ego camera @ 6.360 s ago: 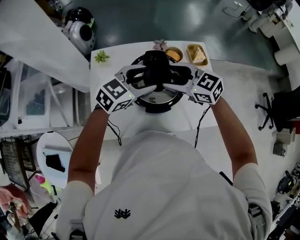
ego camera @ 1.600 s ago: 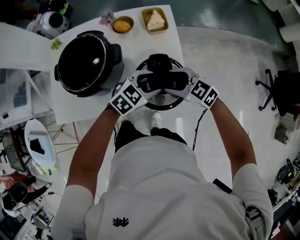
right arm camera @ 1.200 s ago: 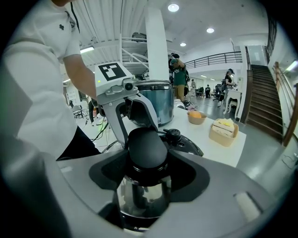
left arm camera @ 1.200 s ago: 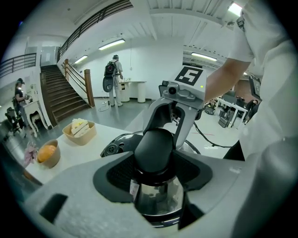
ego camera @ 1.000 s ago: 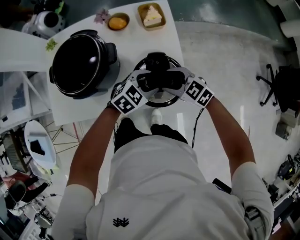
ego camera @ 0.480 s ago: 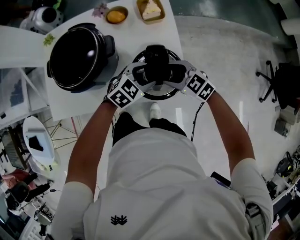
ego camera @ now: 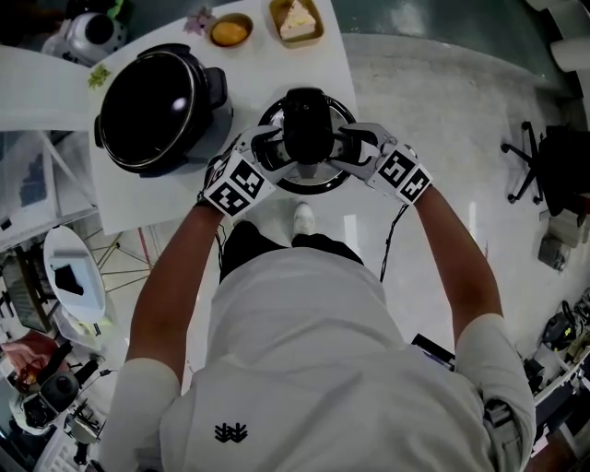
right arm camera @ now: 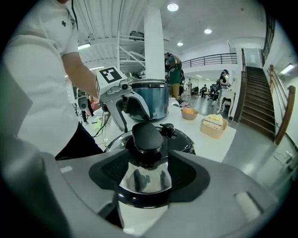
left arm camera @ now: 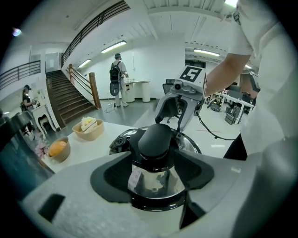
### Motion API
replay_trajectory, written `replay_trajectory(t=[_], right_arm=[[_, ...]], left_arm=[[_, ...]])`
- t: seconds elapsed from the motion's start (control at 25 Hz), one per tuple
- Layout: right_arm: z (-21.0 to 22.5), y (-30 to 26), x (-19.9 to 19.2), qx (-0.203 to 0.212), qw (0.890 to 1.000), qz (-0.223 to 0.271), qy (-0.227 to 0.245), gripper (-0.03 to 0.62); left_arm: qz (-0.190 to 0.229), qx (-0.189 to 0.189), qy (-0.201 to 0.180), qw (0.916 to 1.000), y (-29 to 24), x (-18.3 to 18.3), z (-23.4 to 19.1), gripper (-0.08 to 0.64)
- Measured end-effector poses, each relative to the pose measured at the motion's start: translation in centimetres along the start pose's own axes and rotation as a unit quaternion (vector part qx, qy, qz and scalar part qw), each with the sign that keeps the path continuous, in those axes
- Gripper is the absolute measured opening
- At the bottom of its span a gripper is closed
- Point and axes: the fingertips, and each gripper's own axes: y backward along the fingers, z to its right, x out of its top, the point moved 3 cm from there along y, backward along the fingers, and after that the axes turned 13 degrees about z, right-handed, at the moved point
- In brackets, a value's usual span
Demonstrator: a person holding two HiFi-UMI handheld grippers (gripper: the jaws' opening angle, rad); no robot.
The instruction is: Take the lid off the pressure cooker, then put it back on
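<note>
Steel lid (ego camera: 318, 181) with black knob (ego camera: 305, 124), set down at right-hand edge of white table (ego camera: 277, 69), just beside open cooker pot (ego camera: 152, 97) on its left. Left of knob, left gripper (ego camera: 274, 152): 2 jaws apart, just been opening, knob between them, pads clear of it. Right of knob, right gripper (ego camera: 347, 147): 2 jaws likewise spread, knob in the gap, no pad on it. At far table edge, 1 bowl (ego camera: 230, 30) of orange food and 1 tray (ego camera: 299, 20) of cake.
</note>
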Motion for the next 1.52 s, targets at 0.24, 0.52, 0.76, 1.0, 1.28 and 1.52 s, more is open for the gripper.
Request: replay_trajectory(t=[0.24,0.52,0.76,1.0,1.28,1.52], right_arm=[[0.0,-0.6,0.3,0.003,1.0,-0.001,-0.002,0.296],[0.0,-2.6,1.0,0.029,0.999,-0.011,0.022,0.308],[-0.1,-3.9,0.8,0.052,0.998,-0.022,0.036,0.287],[0.0,-3.8,0.9,0.054,0.998,-0.015,0.034,0.284],[0.1,-3.7,0.9,0.054,0.998,-0.023,0.033,0.281],[0.1,-3.5,1.4,0.053,0.998,-0.023,0.033,0.281]], left_arm=[[0.0,-0.003,0.0,1.0,-0.4,0.2,0.2,0.291],[0.0,-0.016,-0.007,0.9998,-1.8,0.2,0.3,0.301],[-0.01,-0.024,-0.009,0.9996,-3.4,0.0,0.3,0.304],[-0.011,-0.032,-0.003,0.9994,-3.9,0.0,0.2,0.291],[-0.015,-0.03,-0.005,0.9994,-4.0,0.1,0.2,0.29],[-0.012,-0.029,-0.007,0.9995,-3.7,0.7,0.1,0.29]])
